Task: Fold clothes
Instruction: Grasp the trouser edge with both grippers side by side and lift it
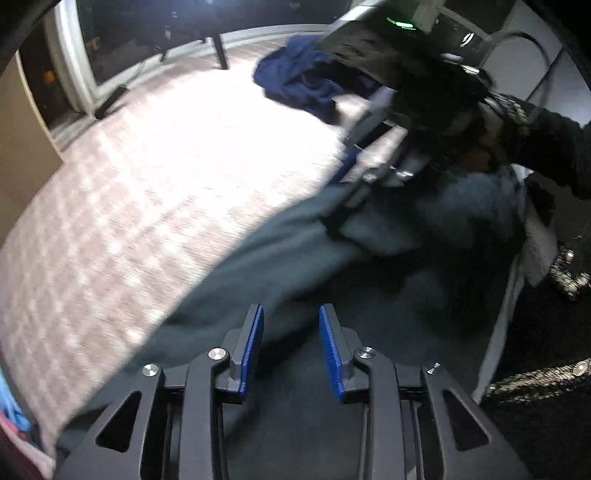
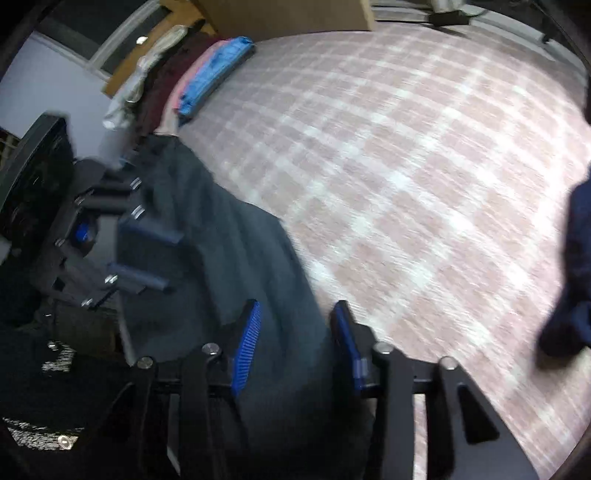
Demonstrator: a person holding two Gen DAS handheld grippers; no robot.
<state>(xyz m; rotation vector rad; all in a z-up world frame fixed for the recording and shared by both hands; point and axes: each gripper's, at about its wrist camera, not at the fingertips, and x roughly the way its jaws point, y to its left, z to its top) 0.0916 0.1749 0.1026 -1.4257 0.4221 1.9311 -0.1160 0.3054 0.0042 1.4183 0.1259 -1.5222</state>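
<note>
A dark grey-green garment (image 1: 280,266) lies along the near edge of a pink checked bed cover (image 1: 147,166). My left gripper (image 1: 291,314) hovers just over the garment, its blue-padded jaws apart and empty. My right gripper (image 1: 351,192) shows at the right of that view, over the garment's far end. In the right wrist view the same garment (image 2: 236,251) runs down the left side. My right gripper (image 2: 295,314) has its jaws apart over the cloth's edge. My left gripper (image 2: 151,258) shows at the left, jaws apart. The frames are blurred.
A blue garment (image 1: 299,85) lies crumpled at the far side of the bed and shows at the right edge of the right wrist view (image 2: 576,266). A stack of folded clothes (image 2: 207,77), blue, pink and dark red, sits at the far corner. A cardboard box (image 2: 288,14) stands behind.
</note>
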